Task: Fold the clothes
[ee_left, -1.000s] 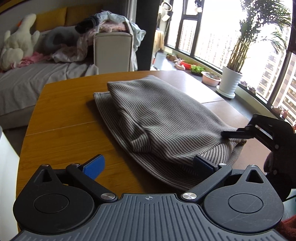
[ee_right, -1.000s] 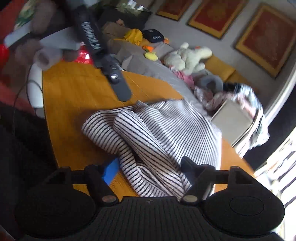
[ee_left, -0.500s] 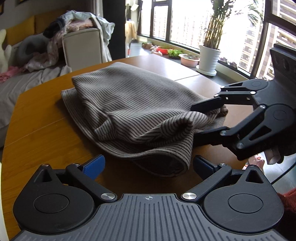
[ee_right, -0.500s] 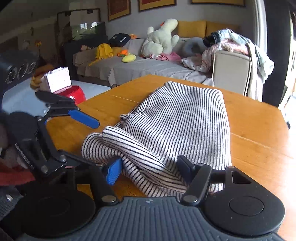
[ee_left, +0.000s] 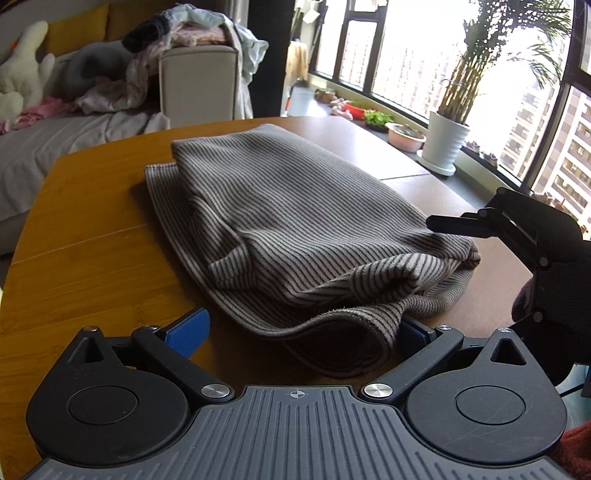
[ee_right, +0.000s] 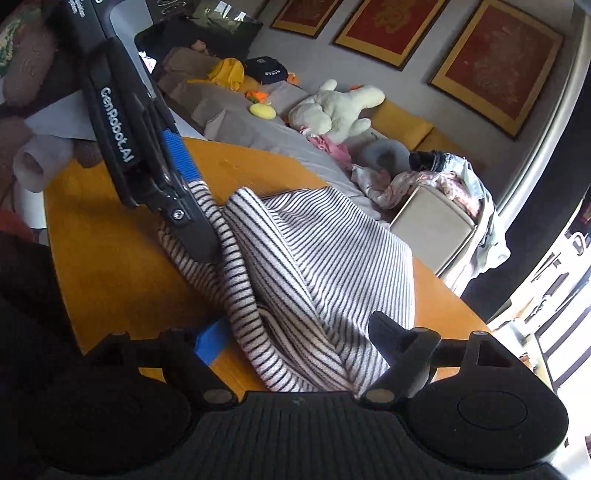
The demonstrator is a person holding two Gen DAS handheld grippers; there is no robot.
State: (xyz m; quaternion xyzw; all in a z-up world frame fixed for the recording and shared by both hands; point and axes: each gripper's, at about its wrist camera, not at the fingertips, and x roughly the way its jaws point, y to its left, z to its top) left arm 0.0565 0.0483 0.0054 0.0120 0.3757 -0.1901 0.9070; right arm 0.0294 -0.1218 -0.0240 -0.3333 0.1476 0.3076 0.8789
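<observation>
A striped grey knit garment [ee_left: 295,221] lies folded in layers on the wooden table [ee_left: 85,266]; it also shows in the right wrist view [ee_right: 332,266]. My left gripper [ee_left: 299,332] is open, its fingers astride the garment's near rolled hem. In the right wrist view the left gripper [ee_right: 184,199] sits at the garment's far corner. My right gripper [ee_right: 299,336] is open with the garment's near edge between its fingers. In the left wrist view the right gripper [ee_left: 480,229] is at the garment's right edge, one finger resting on top.
A sofa [ee_left: 66,140] with a plush toy [ee_right: 332,107] and piled clothes [ee_left: 192,33] stands behind the table. A potted plant [ee_left: 447,144] is by the windows at right. The table's right edge [ee_left: 443,181] is near the garment.
Both grippers have shifted around the garment's near end and back, still open. The near hem is now lifted and rolled between the left gripper's fingers. The right view has tilted.
</observation>
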